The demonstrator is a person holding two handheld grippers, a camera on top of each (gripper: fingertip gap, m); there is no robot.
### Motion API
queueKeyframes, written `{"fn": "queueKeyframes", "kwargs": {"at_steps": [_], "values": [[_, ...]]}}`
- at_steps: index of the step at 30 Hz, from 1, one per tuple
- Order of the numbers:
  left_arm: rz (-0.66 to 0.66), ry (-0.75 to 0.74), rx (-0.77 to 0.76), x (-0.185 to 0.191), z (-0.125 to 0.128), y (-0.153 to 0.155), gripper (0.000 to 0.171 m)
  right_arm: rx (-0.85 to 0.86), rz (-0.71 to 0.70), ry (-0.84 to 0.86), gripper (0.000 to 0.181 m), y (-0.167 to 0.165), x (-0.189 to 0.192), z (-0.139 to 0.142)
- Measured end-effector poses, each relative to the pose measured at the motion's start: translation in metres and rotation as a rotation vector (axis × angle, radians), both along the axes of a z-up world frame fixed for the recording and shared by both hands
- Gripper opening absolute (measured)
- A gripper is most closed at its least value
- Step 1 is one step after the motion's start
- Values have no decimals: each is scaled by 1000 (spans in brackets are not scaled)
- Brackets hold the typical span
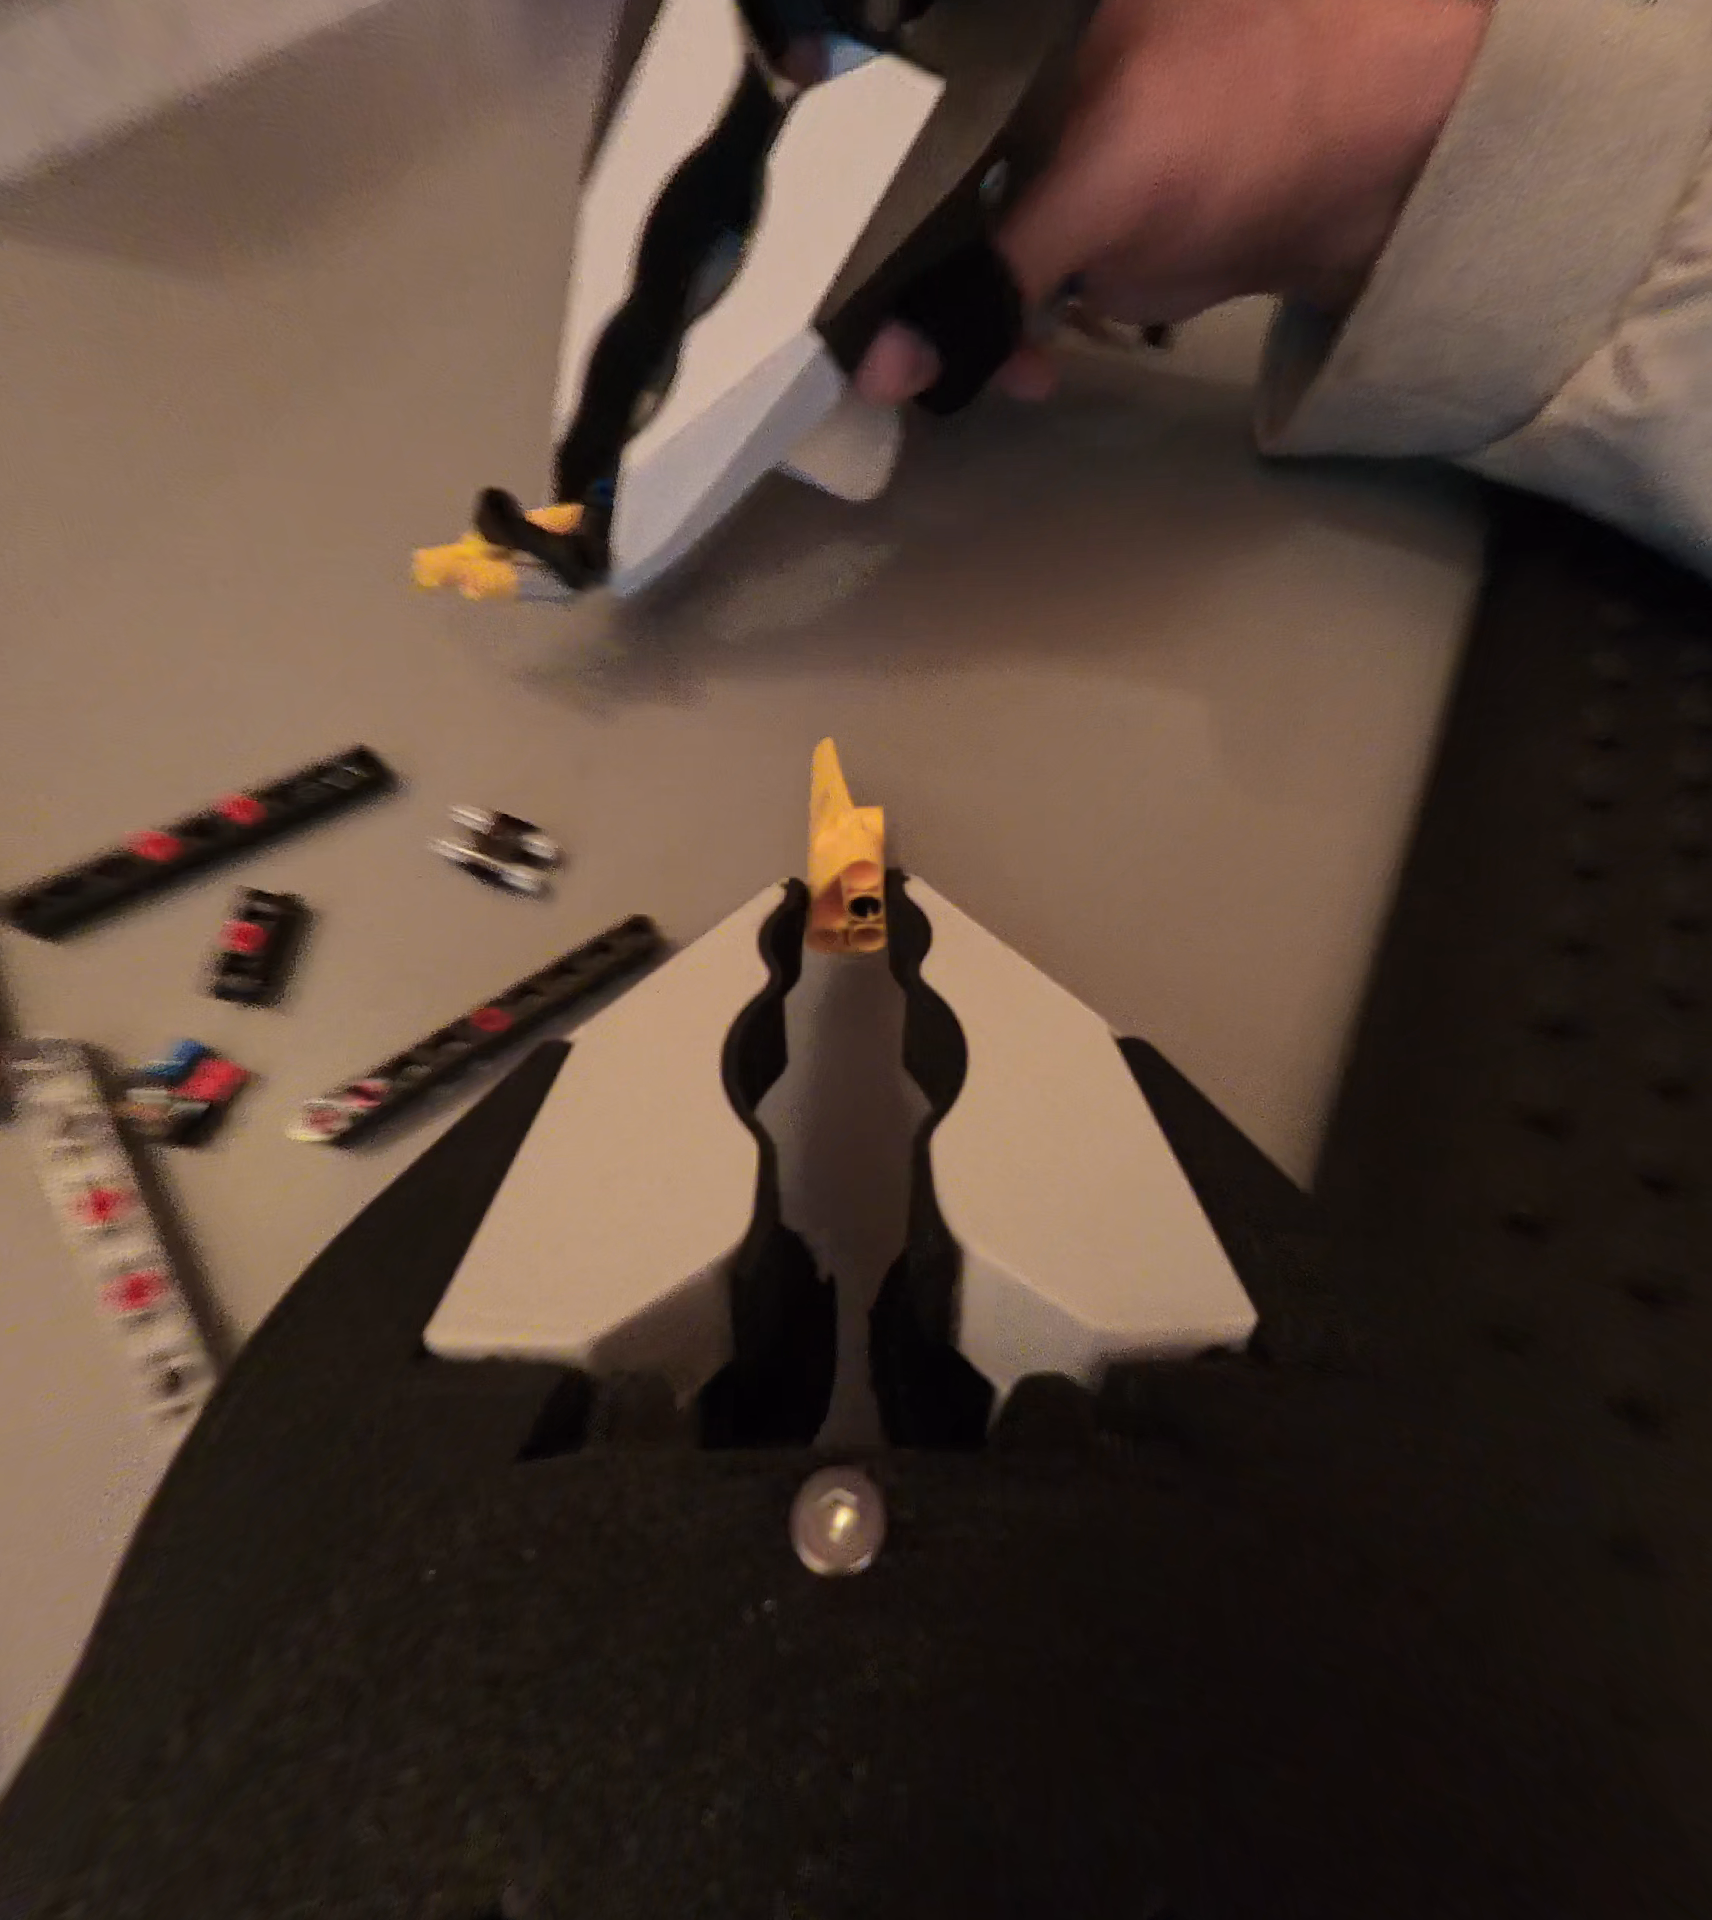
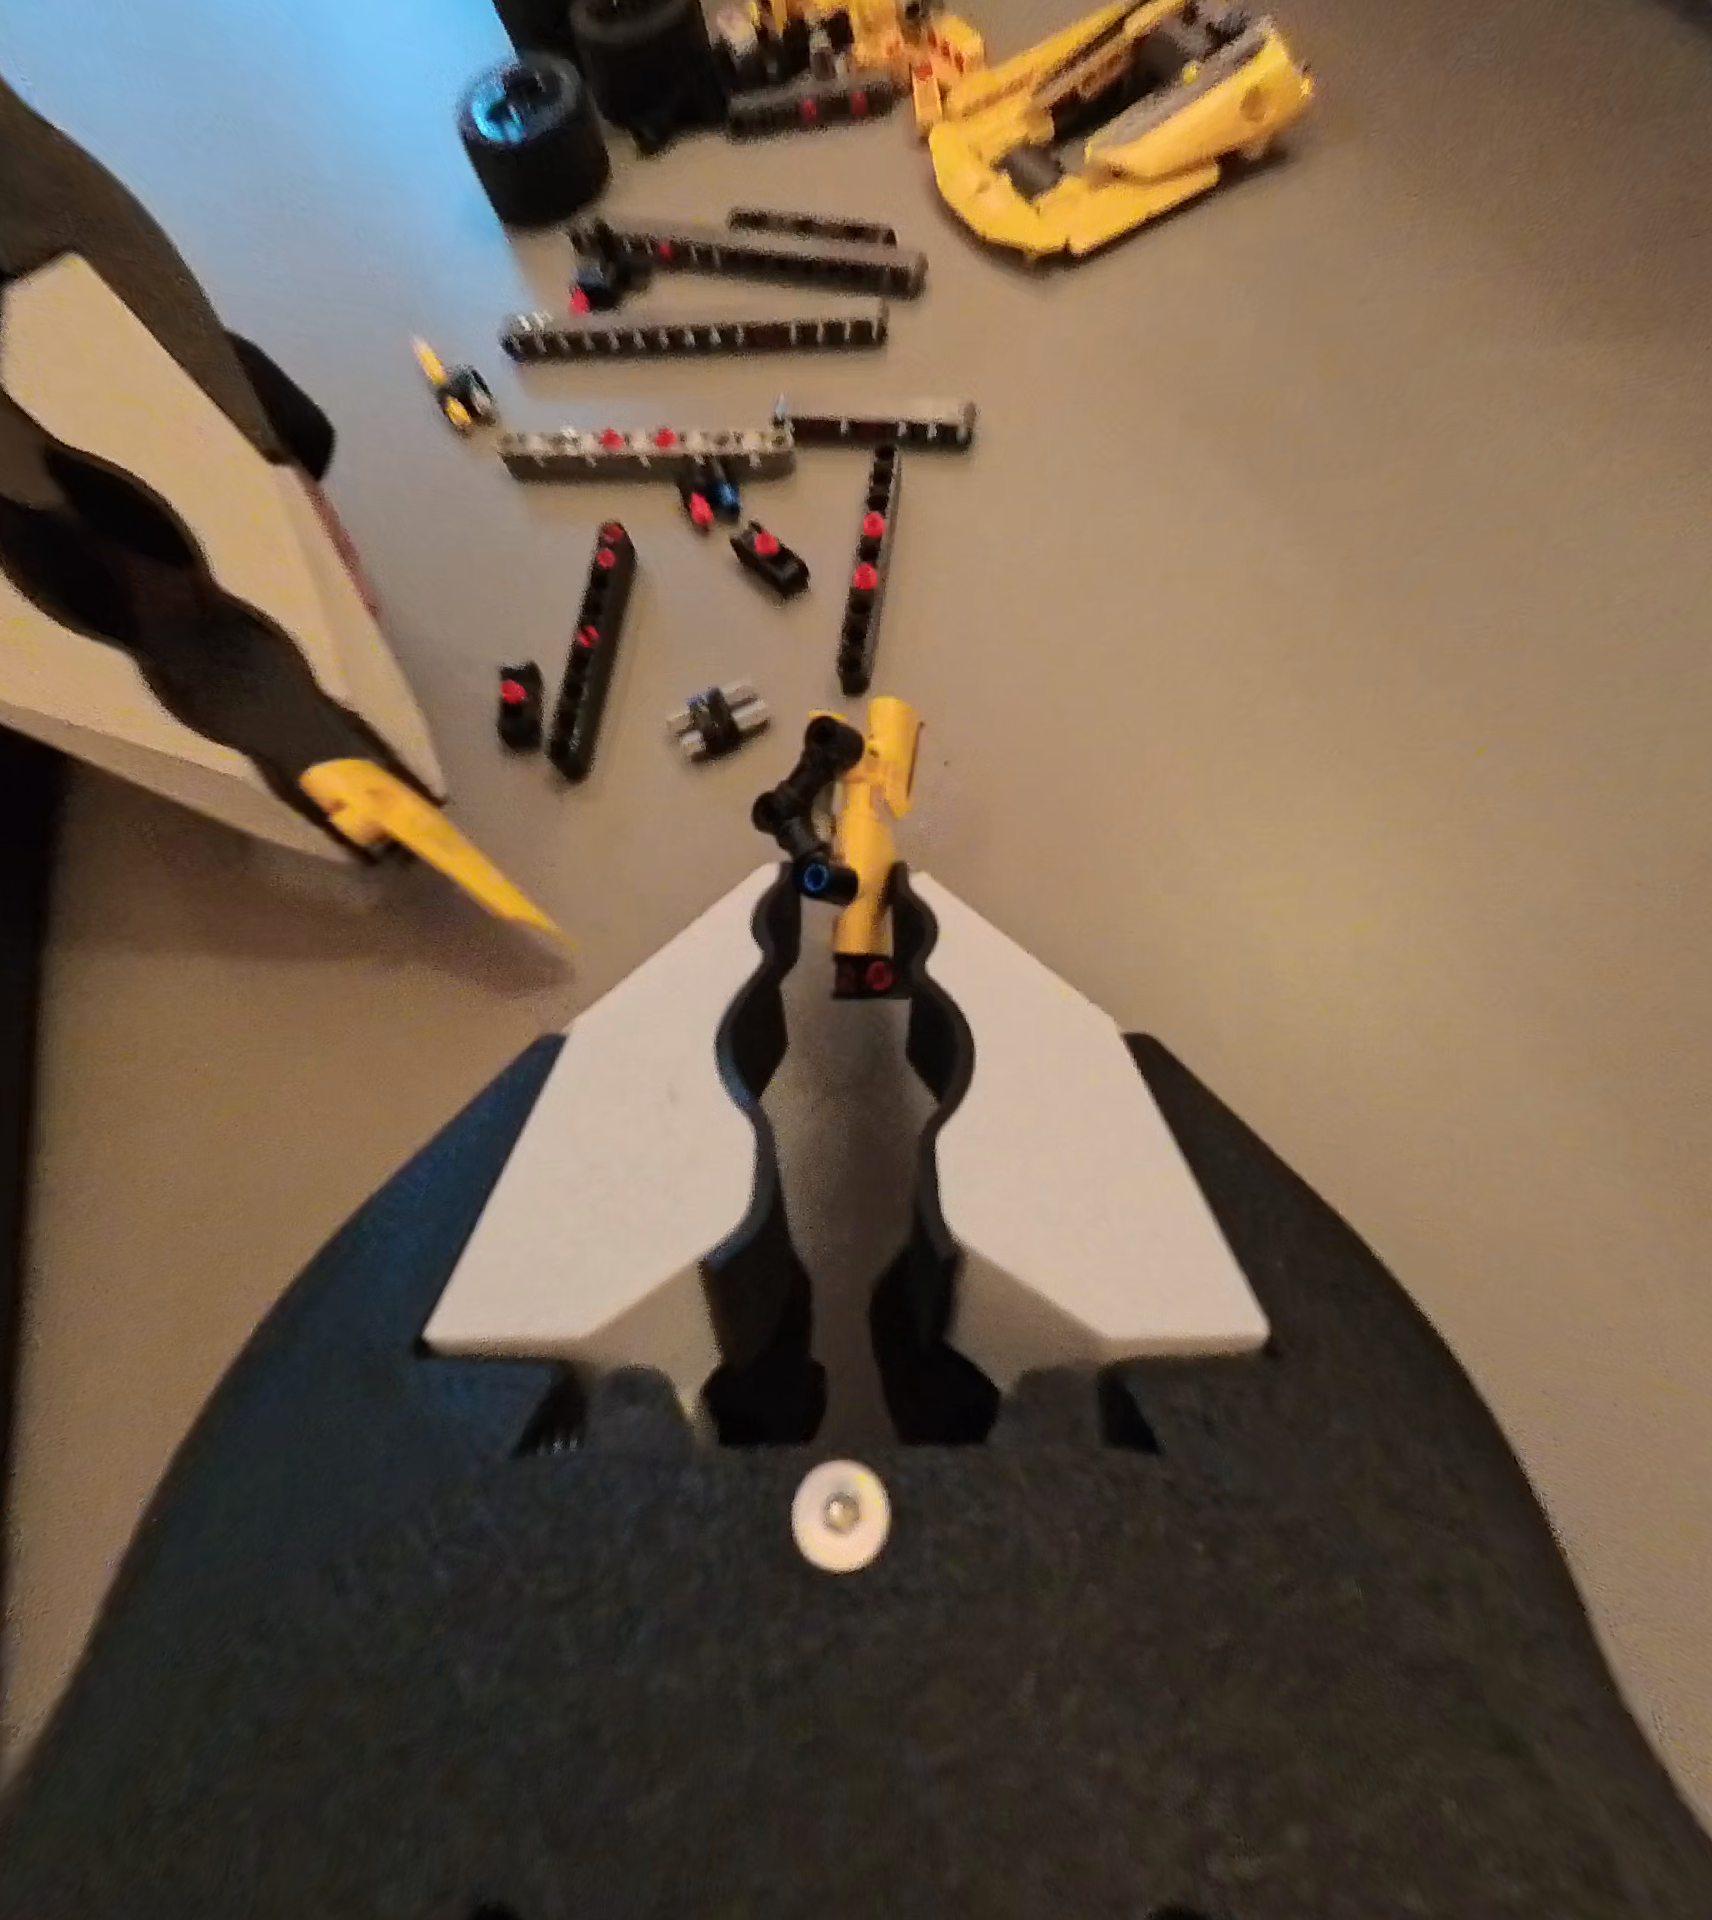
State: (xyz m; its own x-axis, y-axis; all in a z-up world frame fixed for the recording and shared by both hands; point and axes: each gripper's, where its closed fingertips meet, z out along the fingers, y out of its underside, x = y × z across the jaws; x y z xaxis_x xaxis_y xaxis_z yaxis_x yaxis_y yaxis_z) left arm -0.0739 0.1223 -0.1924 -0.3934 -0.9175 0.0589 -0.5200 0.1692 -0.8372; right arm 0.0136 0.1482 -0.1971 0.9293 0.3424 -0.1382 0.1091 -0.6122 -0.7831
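Jaws of the left gripper pinch a small yellow pointed plastic piece. The right gripper clamps a yellow-and-black pinned brick assembly above the grey desk, near scattered black holed beams.

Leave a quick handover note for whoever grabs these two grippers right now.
Left gripper: jaws shut on a pointed yellow piece, held above the table.
Right gripper: jaws shut on a yellow and black assembly, also off the table.
The two held parts are apart, not joined.
Loose black beams, a tyre and the yellow car body lie farther along the table.
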Motion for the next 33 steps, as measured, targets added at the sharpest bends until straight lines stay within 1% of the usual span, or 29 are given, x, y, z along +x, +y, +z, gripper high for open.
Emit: {"fn": "queueKeyframes", "kwargs": {"at_steps": [2, 4, 5, 8, 12, 16, 19, 20, 22, 23, 25, 27, 29, 30, 33], "values": [[29, -189, 196, 6, 21, 11, 15, 66, -23, 59, 17, -4, 0, 17], [35, -392, 398, 8, 46, 11, 15, 121, -75, 4, 17, -6, 10, 25], [35, -471, 476, 7, 56, 8, 15, 144, -103, -36, 17, -6, 16, 28], [47, -602, 627, 4, 73, 3, 15, 188, -180, -112, 17, -3, 32, 36], [51, -724, 672, 0, 89, -3, 15, 209, -173, -58, 17, 0, 24, 41], [56, -733, 694, 0, 89, -2, 15, 191, -151, -52, 17, 2, 16, 37], [62, -725, 665, 1, 89, -1, 15, 187, -124, -16, 17, 1, 9, 38], [70, -722, 635, 0, 91, 1, 15, 184, -121, -11, 17, 1, 8, 38], [81, -681, 506, 0, 91, 4, 15, 146, -87, -9, 17, -1, 3, 30], [86, -644, 409, -1, 92, 5, 15, 112, -39, -13, 17, -6, -3, 23], [63, -586, 154, -4, 95, 5, 15, 31, 116, -9, 17, -19, -27, 9], [35, -502, -116, -8, 98, 6, 15, -38, 189, 2, 17, -29, -41, -3], [-8, -428, -359, -11, 102, 5, 15, -75, 243, 25, 17, -35, -53, -8], [-19, -400, -451, -13, 104, 7, 15, -80, 247, 3, 17, -35, -53, -11], [-65, -335, -635, -16, 106, 6, 15, -95, 280, -53, 18, -39, -56, -20]]}}
